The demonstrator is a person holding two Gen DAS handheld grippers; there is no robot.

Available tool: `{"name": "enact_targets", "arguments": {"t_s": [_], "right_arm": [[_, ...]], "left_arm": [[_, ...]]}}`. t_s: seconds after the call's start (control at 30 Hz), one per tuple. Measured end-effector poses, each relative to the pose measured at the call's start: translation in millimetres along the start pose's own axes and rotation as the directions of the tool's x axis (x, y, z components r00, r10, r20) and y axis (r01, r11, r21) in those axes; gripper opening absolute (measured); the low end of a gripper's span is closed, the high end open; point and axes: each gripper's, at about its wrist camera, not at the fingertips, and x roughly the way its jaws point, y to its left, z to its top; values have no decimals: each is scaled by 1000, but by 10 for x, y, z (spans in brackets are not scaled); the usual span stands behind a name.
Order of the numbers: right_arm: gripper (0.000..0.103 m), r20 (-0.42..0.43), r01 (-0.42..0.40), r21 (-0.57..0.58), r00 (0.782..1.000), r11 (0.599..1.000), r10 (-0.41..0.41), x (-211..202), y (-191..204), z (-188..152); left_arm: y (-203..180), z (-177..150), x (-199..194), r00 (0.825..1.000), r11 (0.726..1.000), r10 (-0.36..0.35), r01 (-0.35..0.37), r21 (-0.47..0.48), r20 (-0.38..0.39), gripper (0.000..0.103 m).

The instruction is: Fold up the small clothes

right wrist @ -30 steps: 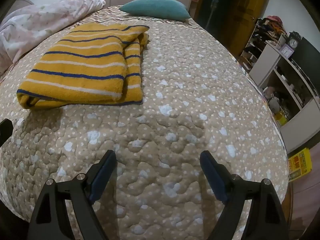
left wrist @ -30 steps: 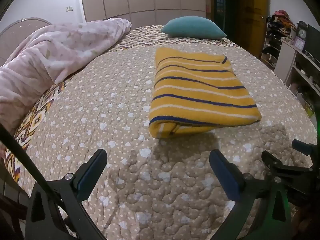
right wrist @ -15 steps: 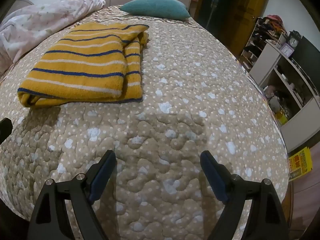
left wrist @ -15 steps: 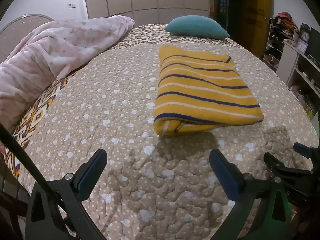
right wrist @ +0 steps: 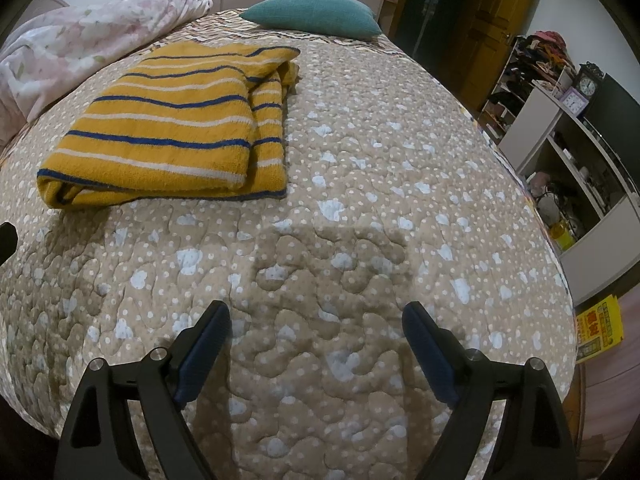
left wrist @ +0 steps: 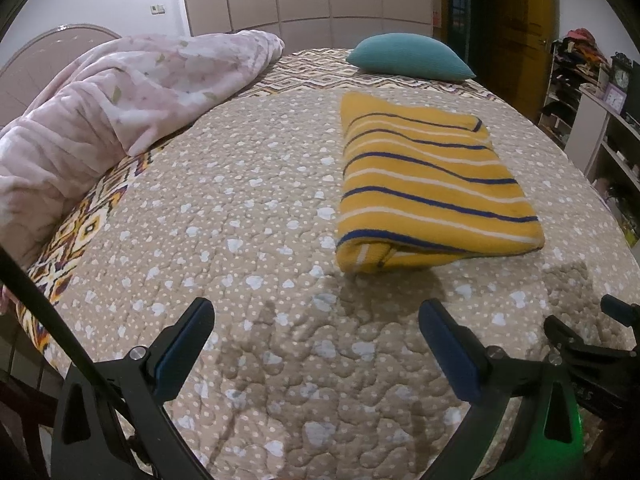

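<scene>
A yellow garment with blue and white stripes lies folded into a rectangle on the beige quilted bed. In the right wrist view the garment sits at the upper left. My left gripper is open and empty, held near the bed's front edge, short of the garment's near fold. My right gripper is open and empty over bare quilt, to the right of the garment. The right gripper also shows at the right edge of the left wrist view.
A pink floral blanket is heaped along the left side of the bed. A teal pillow lies at the head. White shelves with clocks and clutter stand to the right, with a yellow package on the floor.
Both grippers have drawn back and risen slightly, so the garment sits a little farther off. The garment itself has not moved. Both stay open.
</scene>
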Motion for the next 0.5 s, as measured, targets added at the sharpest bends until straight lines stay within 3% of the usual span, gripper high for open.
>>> {"name": "enact_targets", "arguments": {"t_s": [0.13,0.3,0.5], "right_arm": [[92,-2,2,-2,1000,1000,-2,22,-12,11],[92,-2,30,10,1000,999,-30,41,-164,26],[97,-21,92,72,996,993,-90,273,-696,156]], "left_arm": [[155,70,30,999,999,33,-33,-8,14,102],[594,205,160,992,991,127,-126,-46,23,102],[1313,356,613,969,967,246,-248,-53,-35,102]]}}
